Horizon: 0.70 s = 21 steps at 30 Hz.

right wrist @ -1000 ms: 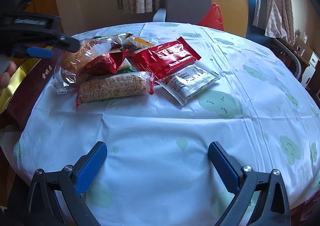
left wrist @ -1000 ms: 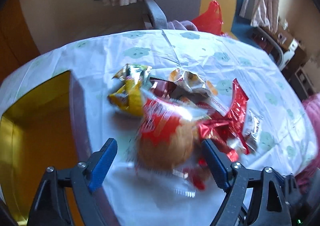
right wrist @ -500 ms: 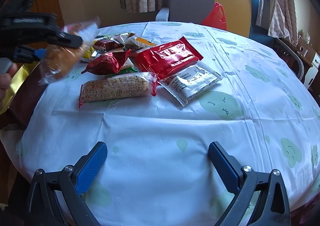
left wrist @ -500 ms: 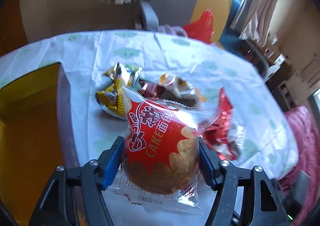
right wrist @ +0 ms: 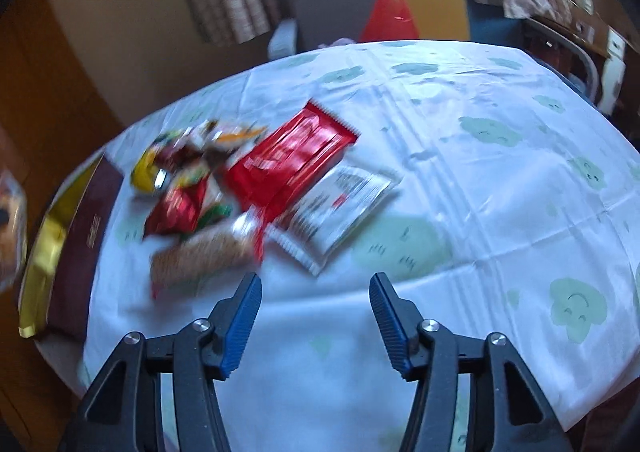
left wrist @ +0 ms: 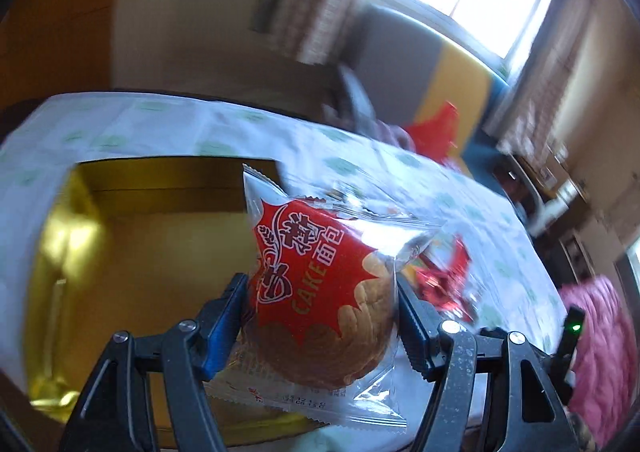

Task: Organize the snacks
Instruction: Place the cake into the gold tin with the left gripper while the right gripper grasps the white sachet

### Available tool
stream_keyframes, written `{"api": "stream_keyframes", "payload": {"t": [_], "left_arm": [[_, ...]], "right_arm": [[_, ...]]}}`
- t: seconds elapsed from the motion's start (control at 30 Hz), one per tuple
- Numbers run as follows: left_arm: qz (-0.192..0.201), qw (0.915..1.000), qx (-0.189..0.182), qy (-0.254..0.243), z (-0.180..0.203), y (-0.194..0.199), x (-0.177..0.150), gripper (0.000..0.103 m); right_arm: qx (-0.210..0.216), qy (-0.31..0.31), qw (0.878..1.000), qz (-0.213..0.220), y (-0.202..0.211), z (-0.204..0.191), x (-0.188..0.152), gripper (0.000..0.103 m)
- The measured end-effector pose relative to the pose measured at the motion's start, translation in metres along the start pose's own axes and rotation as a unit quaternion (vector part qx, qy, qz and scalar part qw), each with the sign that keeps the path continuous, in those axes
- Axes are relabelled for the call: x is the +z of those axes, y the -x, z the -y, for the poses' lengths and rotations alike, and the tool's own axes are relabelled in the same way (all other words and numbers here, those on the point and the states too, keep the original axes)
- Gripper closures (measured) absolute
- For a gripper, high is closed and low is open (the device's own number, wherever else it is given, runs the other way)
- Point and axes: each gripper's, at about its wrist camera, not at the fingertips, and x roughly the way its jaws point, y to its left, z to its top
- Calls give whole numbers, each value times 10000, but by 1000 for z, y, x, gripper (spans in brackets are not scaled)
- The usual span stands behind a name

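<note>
"CAKE" wrapper (left wrist: pixel 320 284) in left claw (left wrist: pixel 320 316)

Clear-wrapped round cake (left wrist: pixel 320 304), red "CAKE" label, upright over gold-lined box (left wrist: pixel 132 236), other snacks (right wrist: pixel 248 188) piled on table

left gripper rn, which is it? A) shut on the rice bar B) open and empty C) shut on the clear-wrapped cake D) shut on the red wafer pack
C: in the left wrist view the left gripper has both blue pads pressed against the sides of the clear-wrapped cake, held up in front of the gold-lined box.
</note>
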Motion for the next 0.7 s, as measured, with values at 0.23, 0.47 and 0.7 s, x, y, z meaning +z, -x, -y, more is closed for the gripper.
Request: {"api": "stream_keyframes", "payload": {"t": [0.23, 0.47, 0.7], "left_arm": [[155, 9952, 730, 625, -58, 4, 8, 33], [-41, 9919, 991, 793, -75, -15, 4, 33], [-336, 9903, 1018, 884, -77, -41, 9, 33]], "right_arm": [[-377, -603, 9970, -312, -43, 7, 50, 46], [-1135, 192, 9924, -425, -64, -12, 57, 66], [-1033, 809, 9905, -409, -50, 1, 39, 66]]}}
